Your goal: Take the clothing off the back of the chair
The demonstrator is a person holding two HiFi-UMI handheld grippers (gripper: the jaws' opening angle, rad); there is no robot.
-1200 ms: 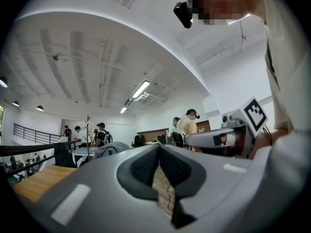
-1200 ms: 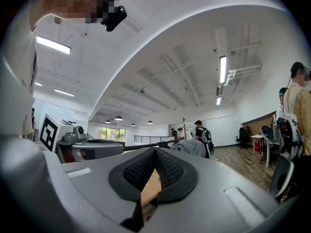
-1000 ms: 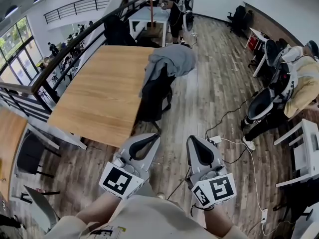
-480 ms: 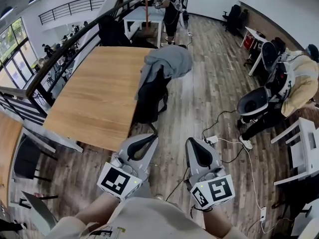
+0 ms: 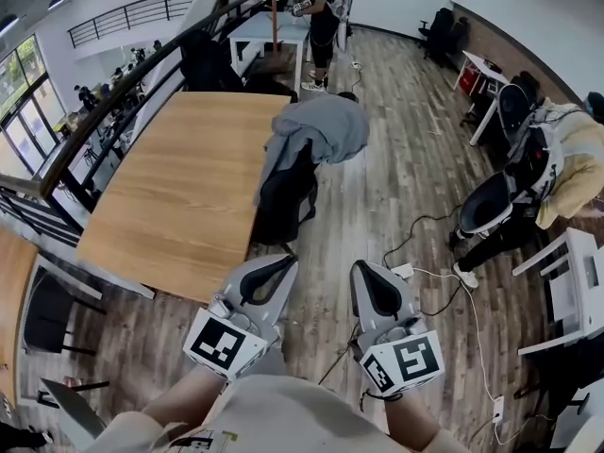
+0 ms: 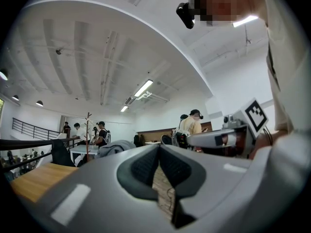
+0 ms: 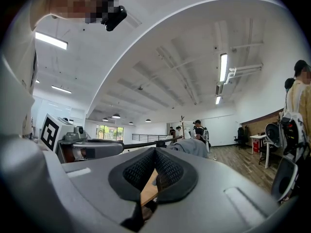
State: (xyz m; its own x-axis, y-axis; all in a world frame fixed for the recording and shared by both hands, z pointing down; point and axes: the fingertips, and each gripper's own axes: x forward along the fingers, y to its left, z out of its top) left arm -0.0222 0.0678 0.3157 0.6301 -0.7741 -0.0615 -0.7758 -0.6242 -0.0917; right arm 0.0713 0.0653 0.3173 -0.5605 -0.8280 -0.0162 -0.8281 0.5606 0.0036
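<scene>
The task had hardly begun. The grey hooded garment [image 5: 321, 128] hung over the back of the black office chair [image 5: 283, 192], which stood at the long edge of the wooden counter [image 5: 179, 187]. One part of the cloth spread towards the counter top, and the rest fell down the far side of the chair back. Nothing had lifted it or pulled it loose.

The left tool [image 5: 280, 264] and the right tool [image 5: 366, 270] were held side by side in front of the person, both pointing level towards the chair, and both well apart from it, with bare floor between. Each tool had its jaws pressed together with nothing between them; the two gripper views showed only floor and counter beyond the pads.

I judged that everything remained to be done: to come near the chair, to open a tool, to take the cloth and to lift it free of the chair back.
</scene>
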